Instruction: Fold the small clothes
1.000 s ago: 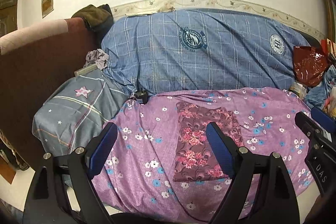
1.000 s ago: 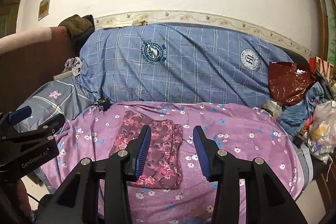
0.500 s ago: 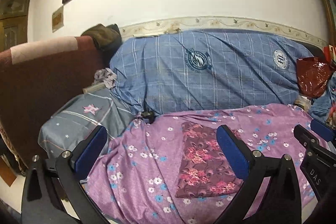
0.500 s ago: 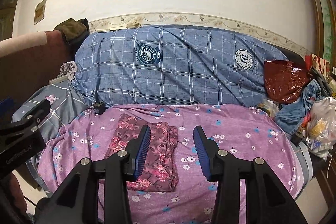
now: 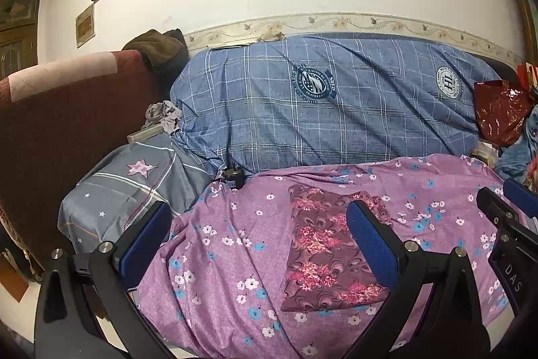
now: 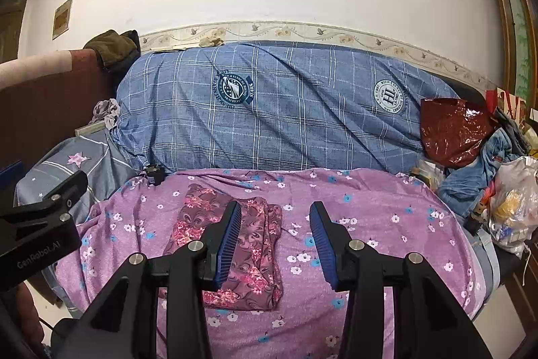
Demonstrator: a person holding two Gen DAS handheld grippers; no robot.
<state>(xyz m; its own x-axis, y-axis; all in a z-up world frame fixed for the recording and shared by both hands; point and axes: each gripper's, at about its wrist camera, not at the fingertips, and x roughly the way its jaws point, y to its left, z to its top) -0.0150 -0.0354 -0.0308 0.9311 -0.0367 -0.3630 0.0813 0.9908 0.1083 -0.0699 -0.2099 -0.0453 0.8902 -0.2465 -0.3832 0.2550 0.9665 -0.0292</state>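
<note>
A maroon floral garment point(image 5: 328, 244) lies folded into a flat rectangle on the purple flowered sheet point(image 5: 235, 258); it also shows in the right wrist view point(image 6: 255, 244). My left gripper point(image 5: 259, 231) is wide open and empty, held back above the sheet's front edge. My right gripper point(image 6: 275, 234) is open and empty, also held back above the sheet, its left finger in front of the garment. Neither gripper touches the cloth.
A blue plaid bolster point(image 6: 285, 110) lies behind the sheet against the wall. A grey star pillow point(image 5: 127, 190) and brown headboard point(image 5: 50, 130) are at left. A red bag point(image 6: 454, 130), jeans and a plastic bag point(image 6: 511, 201) crowd the right.
Both grippers have pulled back and tilted up from the sheet, so more wall and picture frame show. The folded garment has not moved. Both grippers stay open.
</note>
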